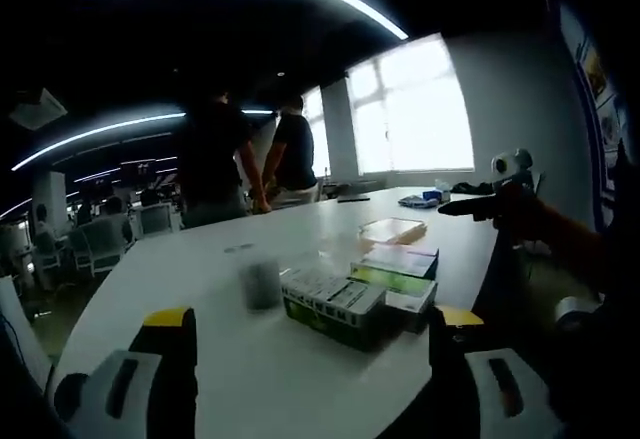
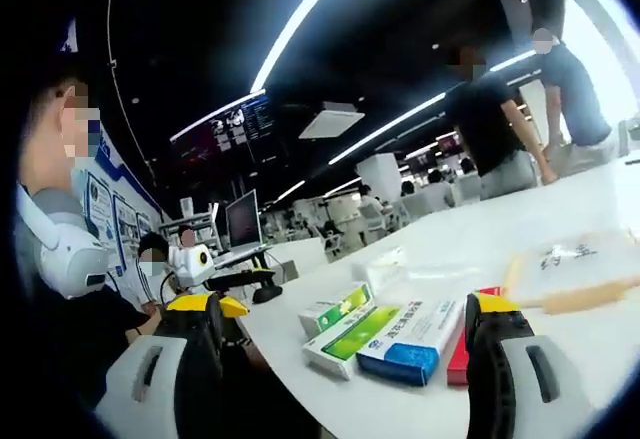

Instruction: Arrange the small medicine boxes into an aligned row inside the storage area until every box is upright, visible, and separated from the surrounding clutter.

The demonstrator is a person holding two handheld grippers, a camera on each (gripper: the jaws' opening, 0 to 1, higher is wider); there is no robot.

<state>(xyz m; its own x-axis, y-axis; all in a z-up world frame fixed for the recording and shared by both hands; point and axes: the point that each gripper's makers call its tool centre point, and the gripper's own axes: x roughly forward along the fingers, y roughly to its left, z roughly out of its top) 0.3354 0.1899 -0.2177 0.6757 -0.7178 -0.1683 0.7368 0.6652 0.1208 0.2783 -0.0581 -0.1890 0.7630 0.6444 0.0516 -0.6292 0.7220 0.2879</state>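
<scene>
Office table (image 1: 300, 379) carried the medicine boxes (image 1: 355, 294) in a flat loose heap just ahead of both tools, left tool (image 1: 310, 344) and right tool (image 2: 350, 344) each spread open and empty, so no row looked started.

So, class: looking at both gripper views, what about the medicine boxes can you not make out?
- Printed text on the medicine boxes: too small and blurred in the right gripper view.
- Box count: the red box is partly hidden behind the right claw's finger; the stack overlaps in the dim left gripper view.
- The grey cylinder: too blurred to identify.
</scene>
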